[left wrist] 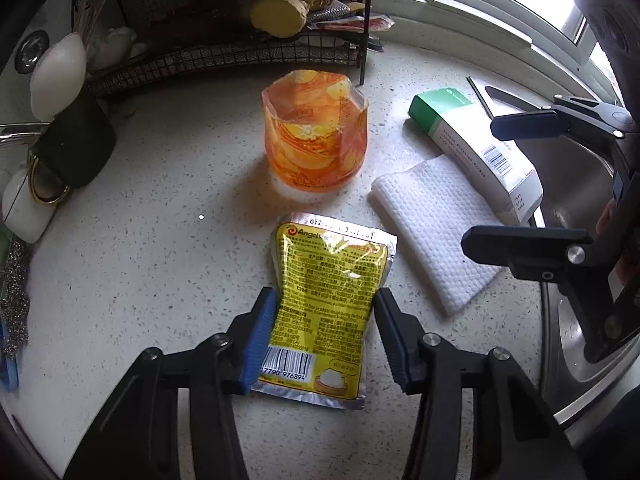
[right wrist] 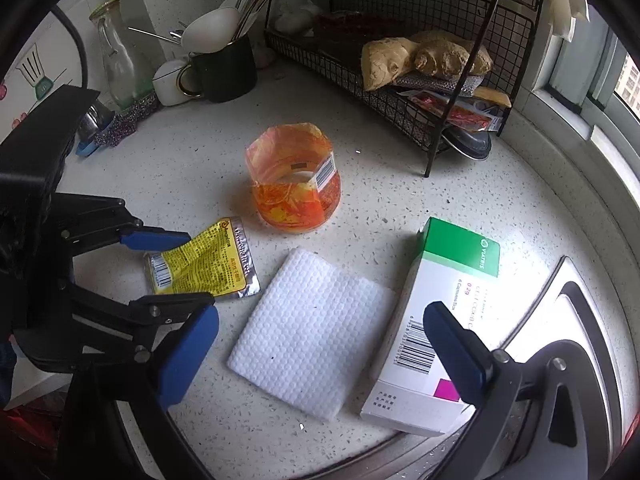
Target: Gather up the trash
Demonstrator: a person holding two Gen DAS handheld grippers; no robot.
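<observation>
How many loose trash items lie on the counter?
4. The yellow packet sits between the left gripper jaws; the orange bag stands behind it; the white folded wipe lies beside; the green-white box by the sink. Others may be hidden.

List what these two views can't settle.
- Yellow packet: near corners covered by left gripper jaws; contact with the pads unclear.
- Orange bag: contents not visible in either view.
- Medicine box: near end behind right gripper finger.
</observation>
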